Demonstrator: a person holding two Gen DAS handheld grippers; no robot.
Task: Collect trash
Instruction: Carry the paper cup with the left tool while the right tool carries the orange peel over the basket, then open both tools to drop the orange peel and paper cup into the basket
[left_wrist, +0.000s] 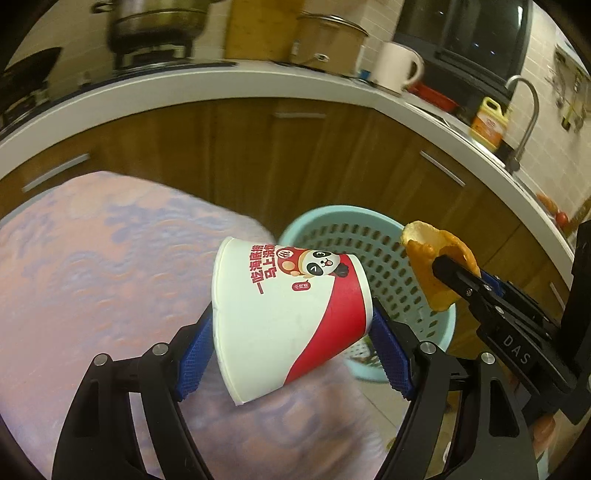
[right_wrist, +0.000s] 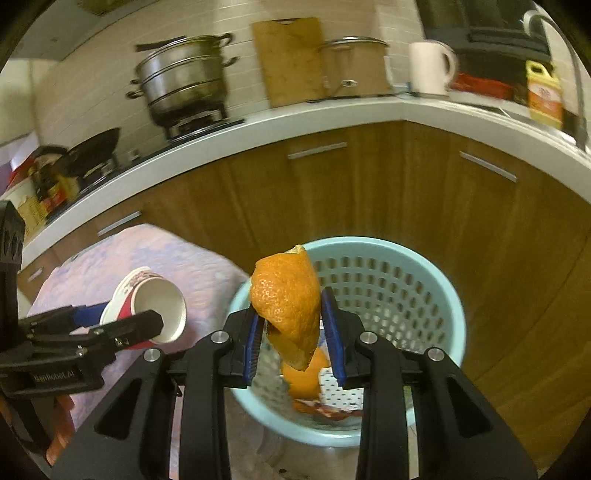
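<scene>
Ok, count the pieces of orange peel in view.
2: one orange peel held in the right gripper above the basket, another peel lying inside the basket. More may be hidden beneath.

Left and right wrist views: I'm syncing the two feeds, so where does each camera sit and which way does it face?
Left wrist: on the left gripper, looking along its fingers at the paper cup it clamps; the right gripper shows at right.
Right wrist: on the right gripper, looking down at its orange peel above the blue basket; the left gripper shows at left.
Shared: cup, peel, basket, counter.
</scene>
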